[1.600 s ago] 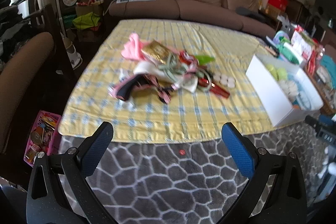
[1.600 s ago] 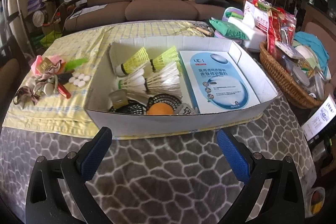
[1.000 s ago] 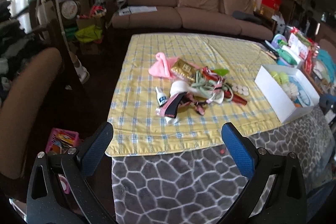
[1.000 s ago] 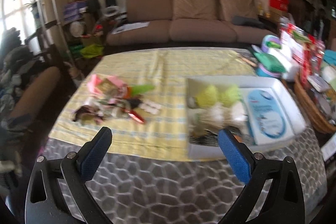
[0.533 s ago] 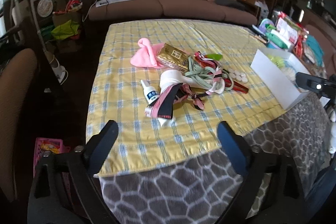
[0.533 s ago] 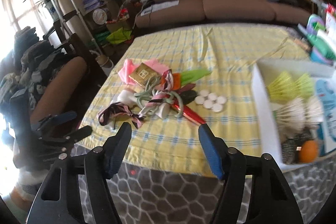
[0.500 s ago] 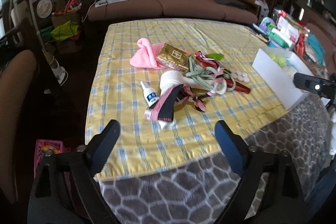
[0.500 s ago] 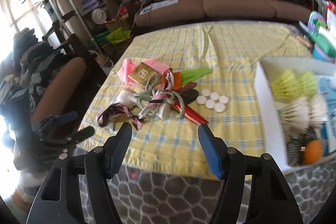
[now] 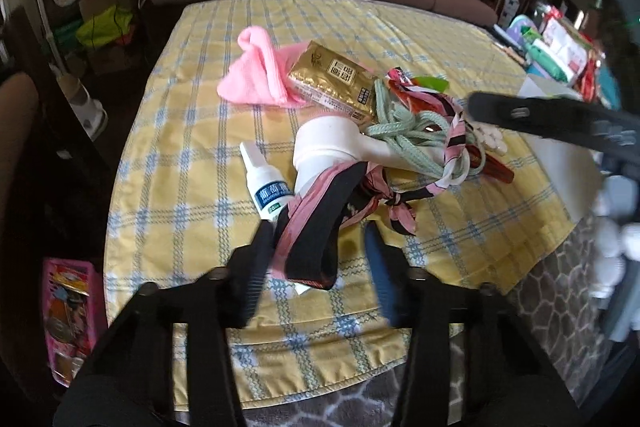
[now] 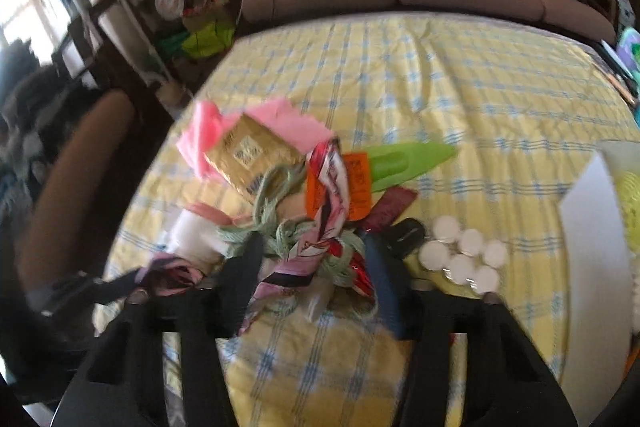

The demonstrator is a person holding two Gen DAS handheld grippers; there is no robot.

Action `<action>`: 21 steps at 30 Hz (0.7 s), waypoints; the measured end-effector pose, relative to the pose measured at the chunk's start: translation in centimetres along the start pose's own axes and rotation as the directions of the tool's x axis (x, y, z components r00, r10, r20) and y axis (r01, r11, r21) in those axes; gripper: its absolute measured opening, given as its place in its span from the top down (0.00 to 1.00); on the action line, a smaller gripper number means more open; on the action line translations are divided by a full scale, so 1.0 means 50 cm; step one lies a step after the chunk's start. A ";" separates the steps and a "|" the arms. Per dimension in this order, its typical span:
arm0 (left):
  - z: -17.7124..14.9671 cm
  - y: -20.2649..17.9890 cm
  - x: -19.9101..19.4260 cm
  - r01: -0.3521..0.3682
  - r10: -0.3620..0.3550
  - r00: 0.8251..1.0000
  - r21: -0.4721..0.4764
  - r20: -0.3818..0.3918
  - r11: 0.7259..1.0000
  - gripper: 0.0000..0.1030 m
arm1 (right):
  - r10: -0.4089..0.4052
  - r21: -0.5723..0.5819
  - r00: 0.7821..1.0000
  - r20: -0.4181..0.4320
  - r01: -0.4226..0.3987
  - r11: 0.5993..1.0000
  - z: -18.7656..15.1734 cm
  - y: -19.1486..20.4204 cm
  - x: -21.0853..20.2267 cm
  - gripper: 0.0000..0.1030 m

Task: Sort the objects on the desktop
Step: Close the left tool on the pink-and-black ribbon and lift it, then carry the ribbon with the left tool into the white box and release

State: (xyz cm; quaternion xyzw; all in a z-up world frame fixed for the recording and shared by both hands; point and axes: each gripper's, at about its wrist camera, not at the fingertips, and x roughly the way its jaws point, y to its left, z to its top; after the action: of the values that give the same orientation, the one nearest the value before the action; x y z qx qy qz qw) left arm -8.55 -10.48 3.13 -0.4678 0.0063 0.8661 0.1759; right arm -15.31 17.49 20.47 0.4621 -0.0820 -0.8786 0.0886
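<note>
both grippers now low over pile on yellow check cloth [image 9: 192,131]; half second back they hung well off table edge, tongs wide. tongs since narrowed.

left gripper [image 9: 316,247]: tongs part-spread, straddling near end of pink-black strap [image 9: 316,223]; no pinch yet. strap's long axis runs from gripper away toward pile, far end knotted in patterned ribbon [image 10: 324,227].

right gripper [image 10: 312,275]: tongs part-spread around ribbon and green cord [image 10: 276,231]; contact unclear, blur.

judgement: sorting of pile starting; tangle may drag white bottle [image 9: 266,183]. white box [image 10: 592,227] to right.
</note>
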 end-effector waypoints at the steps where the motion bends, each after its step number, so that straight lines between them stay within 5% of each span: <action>1: 0.000 0.000 -0.002 0.005 -0.005 1.000 -0.004 0.003 1.000 0.64 | -0.014 -0.031 1.000 -0.023 0.013 0.999 -0.002 0.008 0.015 0.81; 7: 0.000 0.010 0.000 0.052 -0.052 0.999 -0.045 0.004 0.998 0.65 | -0.004 -0.055 1.000 0.000 0.004 0.998 -0.003 0.002 0.000 0.91; 9: 0.003 0.016 -0.003 0.086 -0.085 0.996 -0.070 0.009 0.994 0.85 | 0.014 -0.055 1.000 0.027 -0.012 0.998 0.001 0.007 -0.027 0.92; 11: 0.003 0.020 -0.009 0.133 -0.132 0.991 -0.095 0.018 0.987 0.94 | 0.045 -0.048 0.997 0.057 -0.043 0.998 0.005 0.010 -0.067 0.93; 21: 0.048 -0.038 -0.145 0.251 -0.245 0.963 -0.042 0.115 0.967 0.94 | 0.237 -0.020 0.955 0.179 -0.237 0.971 0.061 0.021 -0.308 0.93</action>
State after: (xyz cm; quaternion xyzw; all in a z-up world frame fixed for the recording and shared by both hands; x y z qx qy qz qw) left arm -6.28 -10.42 10.67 -0.4216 -0.0865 0.8614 0.2698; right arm -9.18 20.24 34.71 0.3674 -0.1450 -0.8998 0.1851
